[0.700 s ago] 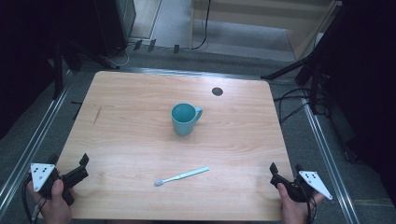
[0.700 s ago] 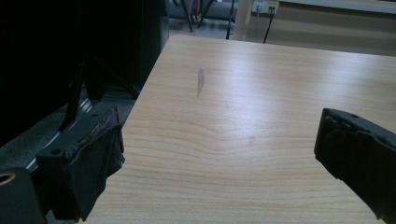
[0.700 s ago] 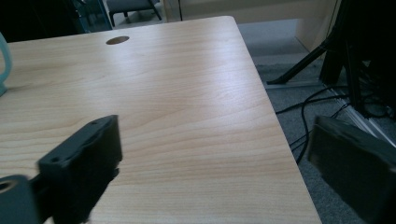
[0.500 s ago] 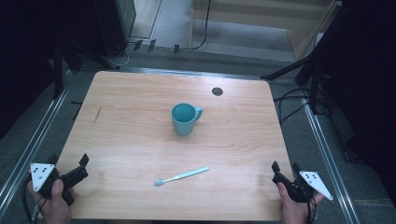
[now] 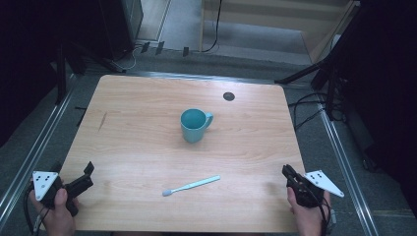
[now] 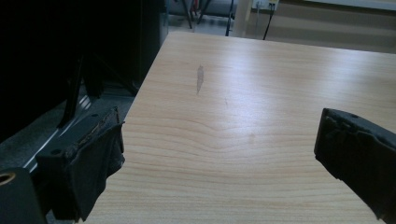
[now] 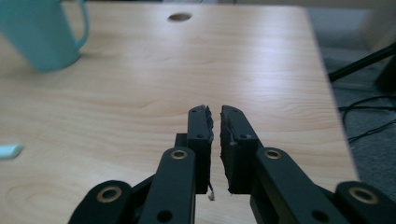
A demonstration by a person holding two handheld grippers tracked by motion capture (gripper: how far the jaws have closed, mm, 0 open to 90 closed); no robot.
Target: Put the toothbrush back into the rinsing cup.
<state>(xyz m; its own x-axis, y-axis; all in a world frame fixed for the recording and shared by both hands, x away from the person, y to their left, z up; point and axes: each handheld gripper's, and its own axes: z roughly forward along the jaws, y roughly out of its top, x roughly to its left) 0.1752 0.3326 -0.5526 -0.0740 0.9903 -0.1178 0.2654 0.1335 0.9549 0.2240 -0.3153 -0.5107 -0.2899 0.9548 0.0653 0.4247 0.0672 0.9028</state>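
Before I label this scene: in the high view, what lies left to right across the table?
Left gripper → toothbrush → mug → hole → right gripper.

A light wooden table (image 5: 137, 132) with rounded corners and a small dark round hole near its far edge. A teal mug (image 5: 194, 125) stands upright near the middle, and a pale blue toothbrush (image 5: 192, 186) lies flat nearer the front edge, well apart from it.
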